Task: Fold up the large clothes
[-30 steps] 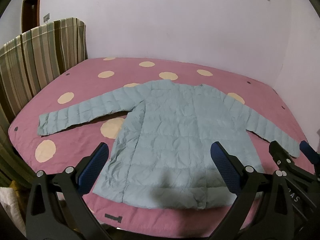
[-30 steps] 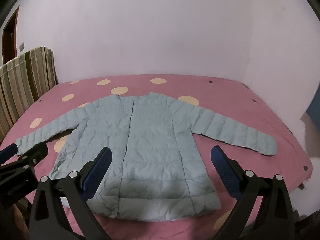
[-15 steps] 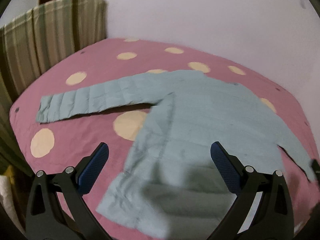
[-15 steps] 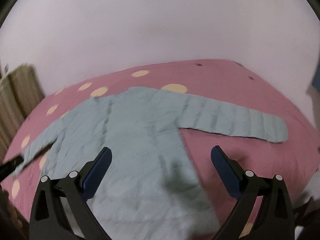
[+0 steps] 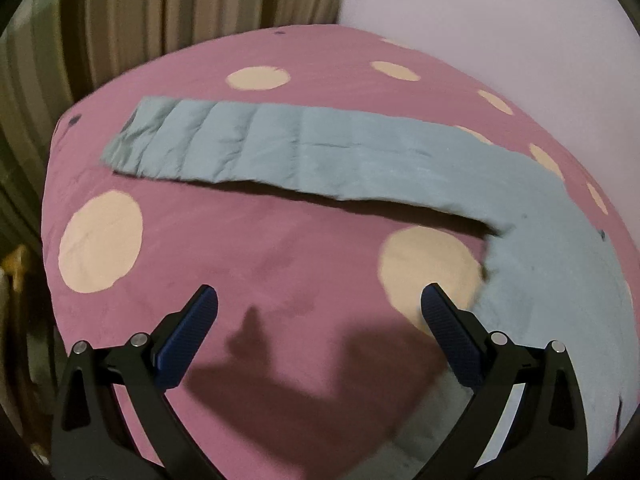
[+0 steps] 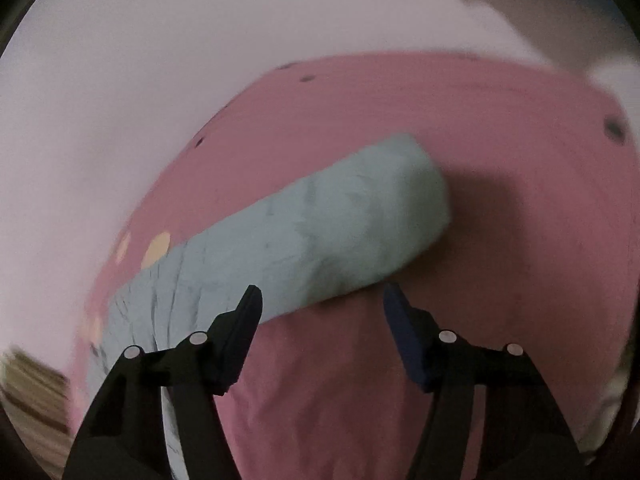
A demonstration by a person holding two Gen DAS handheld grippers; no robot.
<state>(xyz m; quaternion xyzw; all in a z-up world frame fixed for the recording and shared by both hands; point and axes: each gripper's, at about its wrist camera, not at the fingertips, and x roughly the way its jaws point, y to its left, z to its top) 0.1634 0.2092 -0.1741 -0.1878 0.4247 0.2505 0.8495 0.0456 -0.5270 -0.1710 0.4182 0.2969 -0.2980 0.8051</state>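
Observation:
A pale blue quilted jacket lies flat on a pink bed with cream dots. In the left wrist view its left sleeve (image 5: pixel 280 152) stretches across the bed, cuff at the far left, body at the right edge. My left gripper (image 5: pixel 318 308) is open and empty, low over bare sheet in front of the sleeve. In the right wrist view the right sleeve (image 6: pixel 320 240) runs from lower left to its cuff at centre right. My right gripper (image 6: pixel 322 300) is open and empty, its fingertips just short of the sleeve's near edge. This view is blurred.
The pink bedsheet (image 5: pixel 240 248) fills the area below both grippers. A striped curtain (image 5: pixel 120 20) hangs behind the bed's far left side. A pale wall (image 6: pixel 160 60) stands behind the bed. The bed's edge (image 5: pixel 52 200) curves at the left.
Both grippers have swung outward and moved down closer to the bed, the left toward the left sleeve, the right toward the right sleeve. The jacket has not moved.

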